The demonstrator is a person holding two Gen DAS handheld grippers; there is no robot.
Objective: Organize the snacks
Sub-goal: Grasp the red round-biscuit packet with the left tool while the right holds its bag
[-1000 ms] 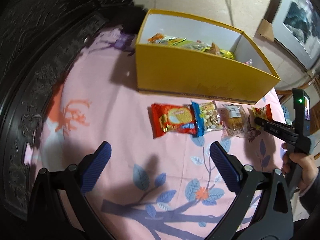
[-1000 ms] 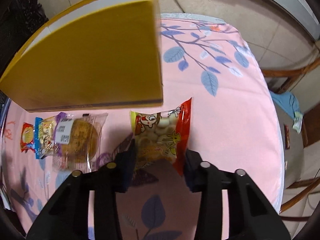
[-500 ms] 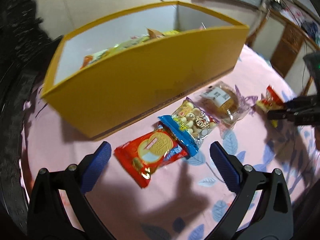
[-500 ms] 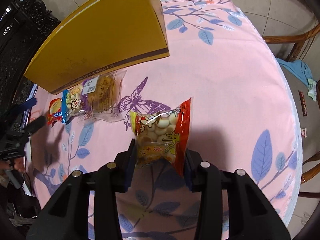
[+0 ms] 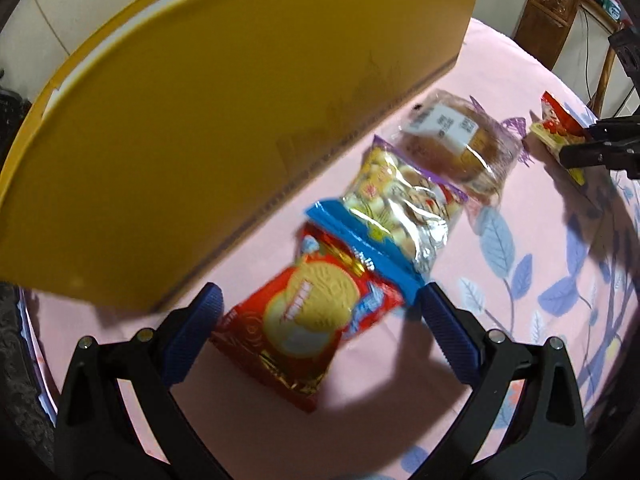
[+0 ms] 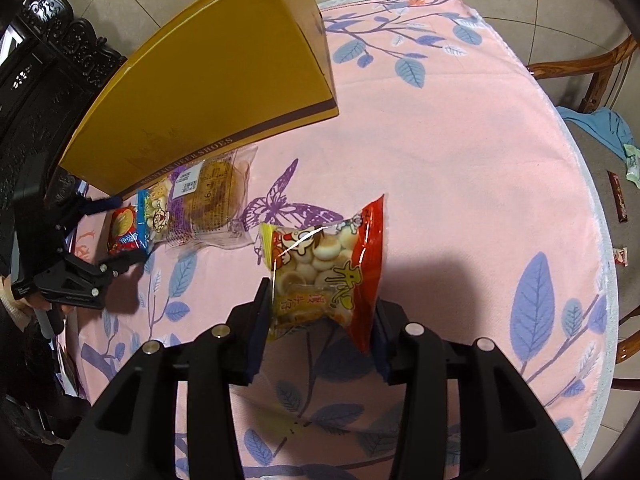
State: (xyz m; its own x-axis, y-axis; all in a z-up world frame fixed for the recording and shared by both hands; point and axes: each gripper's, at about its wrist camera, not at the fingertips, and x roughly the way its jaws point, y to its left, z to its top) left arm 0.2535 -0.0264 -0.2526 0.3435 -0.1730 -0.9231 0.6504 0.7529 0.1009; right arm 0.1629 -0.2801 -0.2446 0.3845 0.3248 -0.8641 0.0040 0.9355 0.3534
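Note:
A yellow cardboard box stands on the pink tablecloth; it also shows in the right wrist view. In front of it lie a red biscuit pack, a blue-edged biscuit-ball bag and a clear-wrapped cake. My left gripper is open, its fingers either side of the red biscuit pack, low over the cloth. My right gripper is shut on a red and yellow biscuit-ball bag, held above the cloth right of the row; it also shows in the left wrist view.
The round table's edge curves along the right. Wooden chairs stand beyond it, with blue cloth and small wrappers on a seat. Dark carved furniture stands behind the box. A wooden cabinet is far right.
My left gripper has dropped and come in close until its open fingers flank the red biscuit pack. My right gripper has lifted the biscuit-ball bag up and back from the box.

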